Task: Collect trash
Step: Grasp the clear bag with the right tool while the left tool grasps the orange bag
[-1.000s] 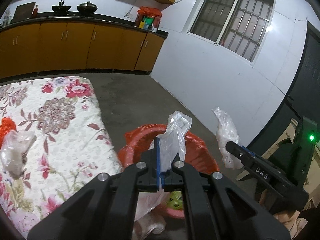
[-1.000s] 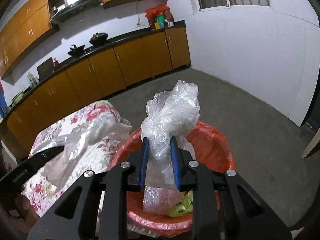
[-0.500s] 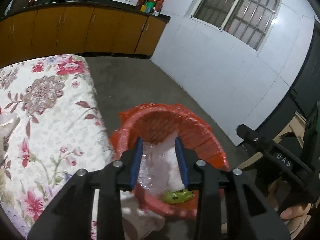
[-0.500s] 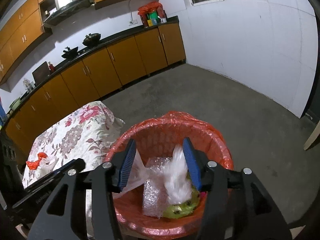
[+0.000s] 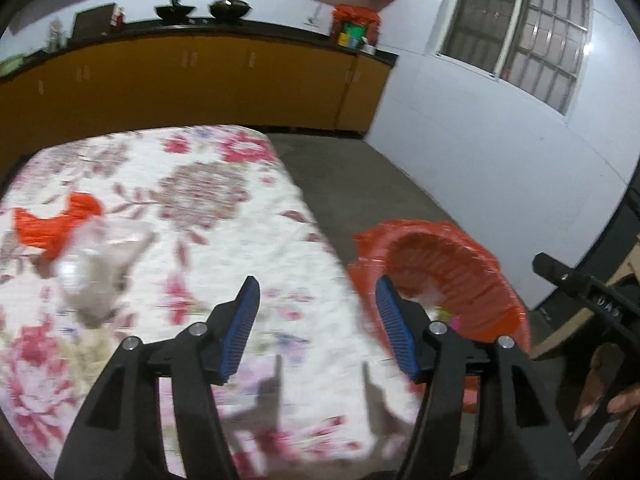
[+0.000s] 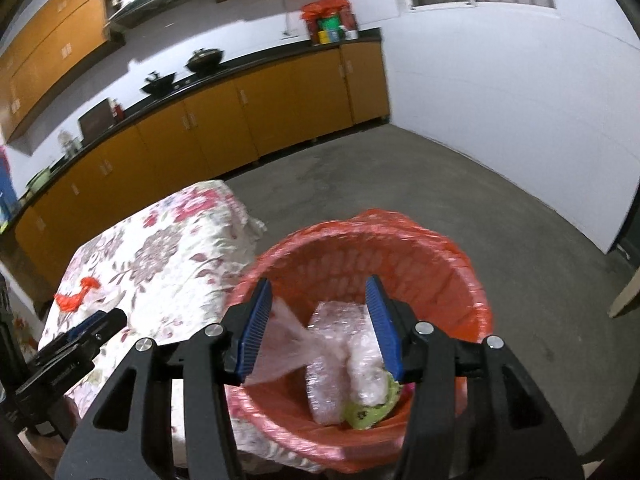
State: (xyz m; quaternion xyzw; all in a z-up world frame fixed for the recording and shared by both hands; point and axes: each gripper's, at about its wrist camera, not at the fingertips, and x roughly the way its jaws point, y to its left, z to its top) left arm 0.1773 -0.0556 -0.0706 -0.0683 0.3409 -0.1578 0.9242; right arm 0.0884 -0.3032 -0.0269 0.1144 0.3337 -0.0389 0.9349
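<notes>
My left gripper (image 5: 316,292) hangs over the floral-clothed table (image 5: 208,184); its jaws are opening and nothing is between them. On the cloth to its left lie a red plastic scrap (image 5: 60,224) and a crumpled clear bag (image 5: 96,276). The red-lined bin (image 5: 444,272) stands at the table's right edge. My right gripper (image 6: 318,292) is open above the bin (image 6: 360,228), holding nothing. Below it in the bin lie clear plastic bags (image 6: 292,344), bubble wrap (image 6: 332,364) and a green wrapper (image 6: 368,412). The red scrap (image 6: 76,296) also shows in the right wrist view.
Orange cabinets (image 6: 224,120) with a dark counter run along the far wall, with pots on top. Grey concrete floor (image 6: 460,200) spreads beyond the bin to the white wall. A person's hand (image 5: 624,404) holds the right gripper (image 5: 580,292) beside the bin.
Both grippers opened and their clear bags dropped into the bin. The left gripper then swung left over the table, its jaws spreading wider. The right gripper stayed above the bin.
</notes>
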